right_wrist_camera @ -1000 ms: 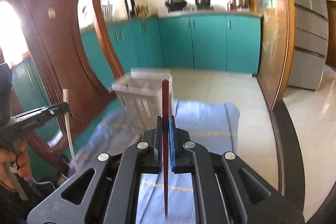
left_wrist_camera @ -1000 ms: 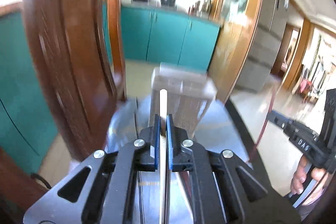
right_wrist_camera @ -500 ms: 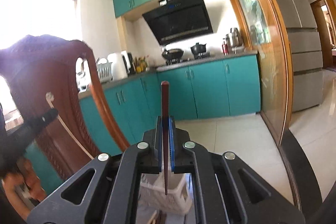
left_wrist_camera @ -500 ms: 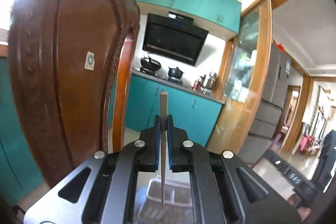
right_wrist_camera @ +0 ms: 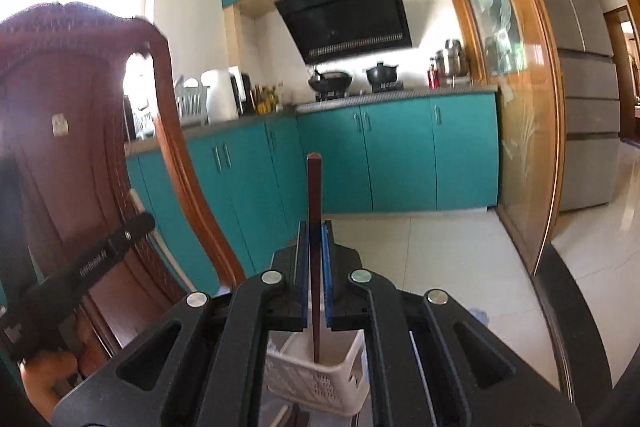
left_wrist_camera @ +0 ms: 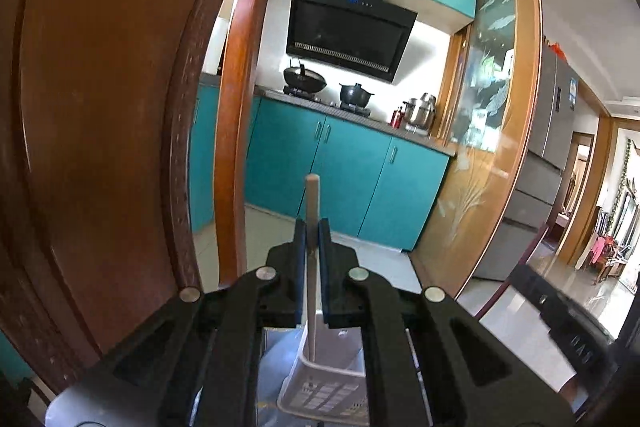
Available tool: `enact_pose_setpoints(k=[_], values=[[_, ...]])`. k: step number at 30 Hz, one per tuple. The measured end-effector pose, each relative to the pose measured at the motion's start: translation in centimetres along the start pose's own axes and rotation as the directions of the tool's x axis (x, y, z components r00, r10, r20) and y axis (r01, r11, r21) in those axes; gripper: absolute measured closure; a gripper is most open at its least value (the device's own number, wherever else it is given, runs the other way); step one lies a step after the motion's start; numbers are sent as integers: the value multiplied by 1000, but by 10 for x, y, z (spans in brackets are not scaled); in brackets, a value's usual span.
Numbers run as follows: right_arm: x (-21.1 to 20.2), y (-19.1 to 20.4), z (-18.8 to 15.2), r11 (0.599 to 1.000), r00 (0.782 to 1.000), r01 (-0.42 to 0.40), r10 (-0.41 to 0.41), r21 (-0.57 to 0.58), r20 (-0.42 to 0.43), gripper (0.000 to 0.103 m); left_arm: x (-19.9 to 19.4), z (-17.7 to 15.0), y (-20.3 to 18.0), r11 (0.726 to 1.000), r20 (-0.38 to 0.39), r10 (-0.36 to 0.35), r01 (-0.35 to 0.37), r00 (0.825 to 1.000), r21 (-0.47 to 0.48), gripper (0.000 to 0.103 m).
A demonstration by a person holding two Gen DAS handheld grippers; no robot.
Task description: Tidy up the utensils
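Note:
My left gripper [left_wrist_camera: 312,239] is shut on a pale wooden chopstick [left_wrist_camera: 311,211], held upright, its lower end just above or inside the rim of the white slotted utensil basket [left_wrist_camera: 320,387]. My right gripper [right_wrist_camera: 315,239] is shut on a dark red chopstick [right_wrist_camera: 314,227], also upright, its lower tip inside the same basket [right_wrist_camera: 320,383]. The left gripper with its pale chopstick also shows at the left of the right wrist view [right_wrist_camera: 116,243].
A carved wooden chair back [left_wrist_camera: 100,107] stands close on the left. The basket sits on a blue cloth [left_wrist_camera: 276,359] on the table. The table's dark edge [right_wrist_camera: 568,307] runs along the right. Teal kitchen cabinets [right_wrist_camera: 400,155] stand far behind.
Both grippers have tilted from pointing down at the table to upright, bringing both chopsticks vertical over the basket, then lowered slightly toward it.

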State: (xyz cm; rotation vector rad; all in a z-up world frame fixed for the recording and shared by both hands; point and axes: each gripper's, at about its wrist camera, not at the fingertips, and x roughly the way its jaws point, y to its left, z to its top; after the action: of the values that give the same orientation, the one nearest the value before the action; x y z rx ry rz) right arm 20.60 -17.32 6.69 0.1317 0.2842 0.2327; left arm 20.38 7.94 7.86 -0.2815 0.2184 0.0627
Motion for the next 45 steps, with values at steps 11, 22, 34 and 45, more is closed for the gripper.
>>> enact_pose_setpoints(k=[11,22,34,45], values=[[-24,-2,-10,1000,1000,12,-12,-21,0,74,-3,-13,3,1000,-11,-7,7,1000,16,96],[-86,10,-59,977,992,-123,119,-174,-31,65,-39,-38,6,996,-30,-20,23,999,84,74],[3,49,-216,969,664,-179,-9,-171,-747,61,-35,-95,8,976,-241,98,-46,966,212,62],[25,24,-207,986,702,-33,-95,-166,-706,85,-29,-101,11,977,-288,108,-48,951,210,57]])
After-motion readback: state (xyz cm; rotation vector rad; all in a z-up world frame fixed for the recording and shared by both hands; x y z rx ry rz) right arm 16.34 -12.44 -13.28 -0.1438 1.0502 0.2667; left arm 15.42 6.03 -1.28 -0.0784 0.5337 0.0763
